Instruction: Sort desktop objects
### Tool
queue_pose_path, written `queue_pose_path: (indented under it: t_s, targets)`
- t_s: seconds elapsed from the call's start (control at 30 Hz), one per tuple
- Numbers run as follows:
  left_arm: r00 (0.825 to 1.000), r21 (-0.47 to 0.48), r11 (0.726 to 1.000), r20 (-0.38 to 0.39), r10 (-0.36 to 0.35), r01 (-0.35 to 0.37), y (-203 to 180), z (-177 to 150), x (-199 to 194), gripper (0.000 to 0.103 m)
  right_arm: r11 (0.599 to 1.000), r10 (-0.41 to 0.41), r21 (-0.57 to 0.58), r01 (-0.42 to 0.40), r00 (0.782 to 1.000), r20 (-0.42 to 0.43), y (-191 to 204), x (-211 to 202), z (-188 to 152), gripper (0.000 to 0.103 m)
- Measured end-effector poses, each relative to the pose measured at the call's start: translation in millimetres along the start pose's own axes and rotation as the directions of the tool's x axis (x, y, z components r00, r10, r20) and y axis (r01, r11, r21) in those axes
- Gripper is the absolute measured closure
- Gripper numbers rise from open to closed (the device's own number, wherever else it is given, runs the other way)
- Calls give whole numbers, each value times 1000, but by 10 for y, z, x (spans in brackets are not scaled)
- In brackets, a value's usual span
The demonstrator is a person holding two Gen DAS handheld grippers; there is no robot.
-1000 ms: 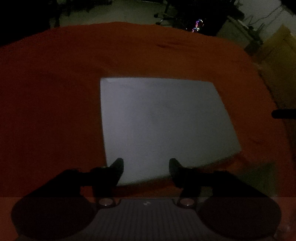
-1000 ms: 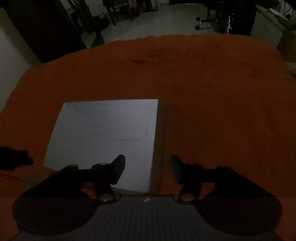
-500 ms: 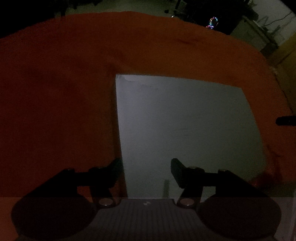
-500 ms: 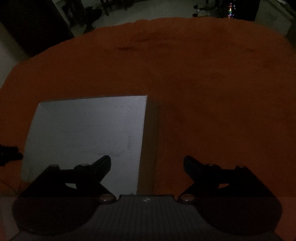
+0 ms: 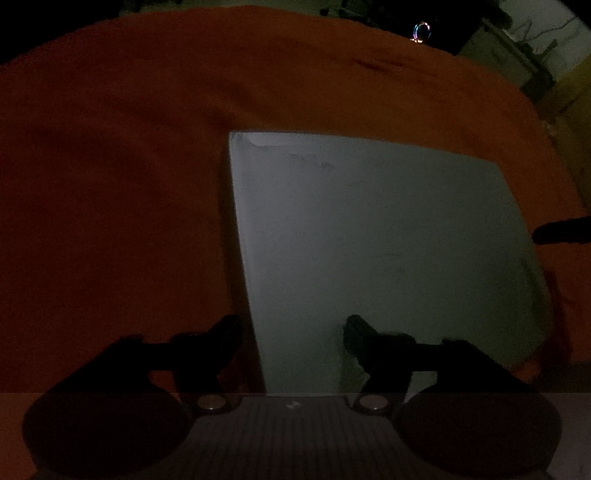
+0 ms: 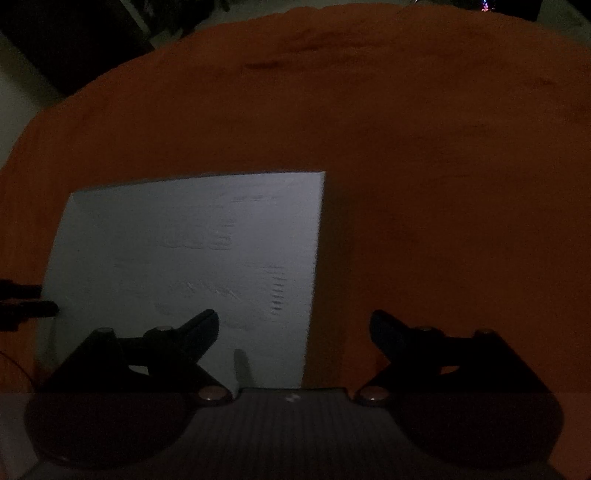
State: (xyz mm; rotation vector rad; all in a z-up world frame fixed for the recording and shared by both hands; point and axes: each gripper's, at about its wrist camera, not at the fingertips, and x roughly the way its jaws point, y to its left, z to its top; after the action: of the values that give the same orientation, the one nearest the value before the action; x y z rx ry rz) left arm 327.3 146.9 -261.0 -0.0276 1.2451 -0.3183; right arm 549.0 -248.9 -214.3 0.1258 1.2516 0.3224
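Near field: the left gripper (image 5: 293, 328) stands parted and holds nothing, its fingers straddling the near left edge of the white box (image 5: 384, 251); the right gripper (image 6: 294, 326) is spread wider, also unladen, astride the box's near right edge (image 6: 184, 266). Each tool's dark tip shows at the far side of the other's view. The box lies flat on the orange cloth (image 5: 110, 184) covering the table, toward its near edge. Judged step: a two-handed approach to the box, grasp not yet made. The next move probably calls for both tools to settle on opposite edges and close evenly. Far field: a dim room, pale floor, coloured lights (image 5: 421, 31) beyond the table's far edge.
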Motion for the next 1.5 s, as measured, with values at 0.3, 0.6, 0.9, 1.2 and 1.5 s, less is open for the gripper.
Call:
queue_pose_path:
  t_s: [0.3, 0.6, 0.9, 1.2, 1.5]
  targets:
    - [999, -10, 999, 34, -43, 43, 31, 7, 30, 35, 999, 31, 31, -29, 999, -44, -78, 182, -55, 10]
    - [997, -74, 995, 52, -56, 59, 67, -33, -13, 31, 998, 42, 48, -40, 999, -35, -97, 166, -134, 1]
    - [992, -97, 992, 105, -75, 86, -28, -31, -336, 32, 988, 132, 85, -131, 991, -2, -197, -131, -86, 0]
    - [997, -82, 994, 35, -72, 75, -64, -205, -131, 33, 990, 121, 80, -120, 993, -7, -389, -220, -225, 0]
    - [998, -58, 997, 40, -44, 46, -132, -306, -106, 27, 998, 59, 37, -57, 997, -41, -384, -152, -308, 0]
